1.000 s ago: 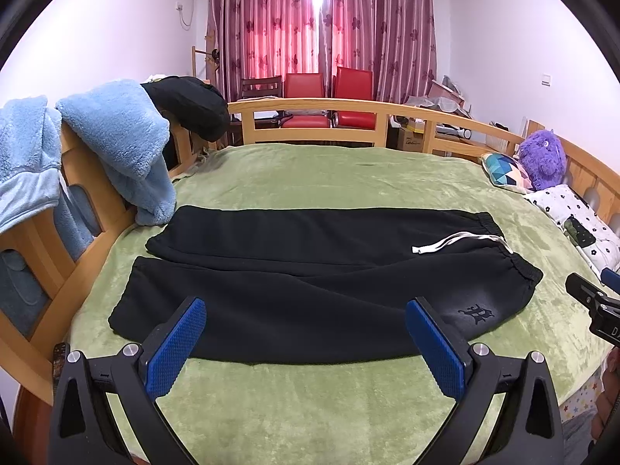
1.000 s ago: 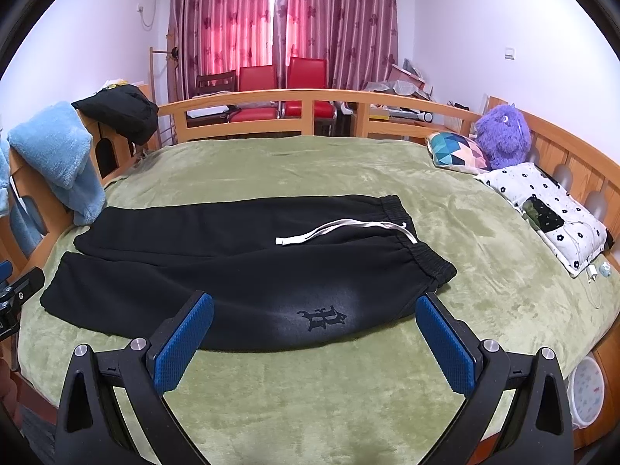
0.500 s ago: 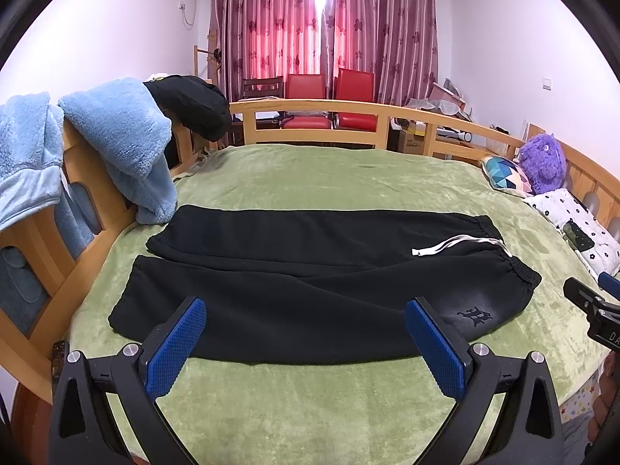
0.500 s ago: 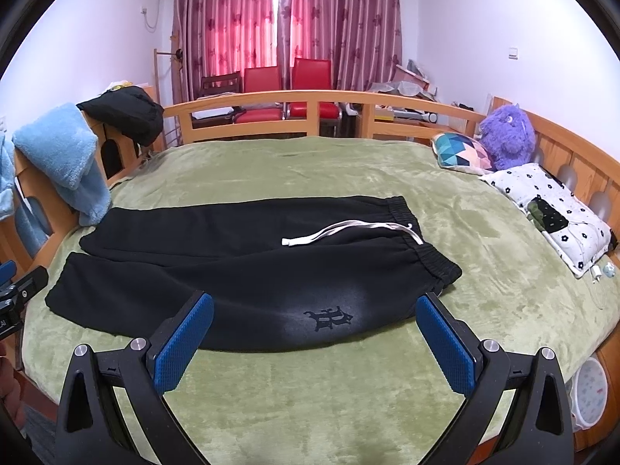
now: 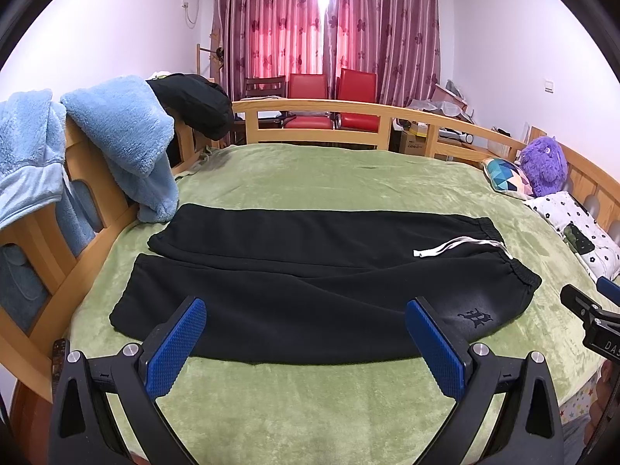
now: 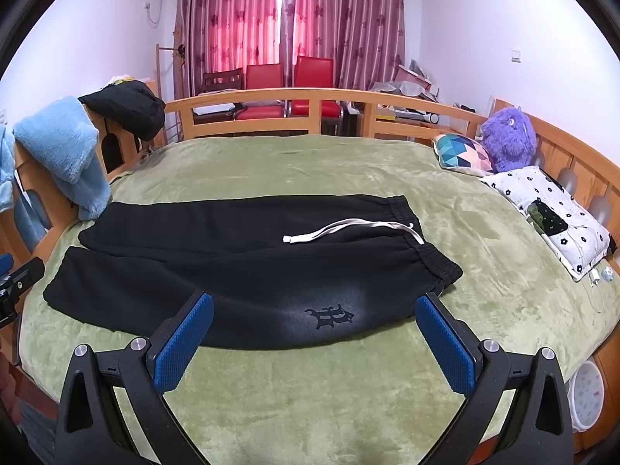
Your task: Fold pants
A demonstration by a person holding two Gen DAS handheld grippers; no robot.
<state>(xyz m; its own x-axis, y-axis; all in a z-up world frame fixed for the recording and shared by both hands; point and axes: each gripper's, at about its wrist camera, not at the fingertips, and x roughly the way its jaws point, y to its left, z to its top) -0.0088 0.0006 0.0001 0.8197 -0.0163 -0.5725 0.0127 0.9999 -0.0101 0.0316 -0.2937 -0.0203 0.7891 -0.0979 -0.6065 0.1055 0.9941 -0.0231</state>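
holding both the left gripper point(image 5: 306, 339) and right gripper point(image 6: 314, 333) spread wide, we should pinch the pants point(image 5: 310, 283) along their near edge.

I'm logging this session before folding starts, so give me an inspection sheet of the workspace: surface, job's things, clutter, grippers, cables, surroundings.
Surface: green blanket covers the bed, lightly rumpled.
Job's things: black pants lie flat and unfolded, legs to the left, waistband to the right, white drawstring across the front.
Clutter: blue fleece and a dark garment hang on the wooden rail; patterned cushion, purple plush toy and floral pillow sit at the right.
Grippers: left gripper and right gripper are open, above the near edge, touching nothing.
Cables: white charger cable beside the pillow.
Surroundings: red chairs, drawn curtains.
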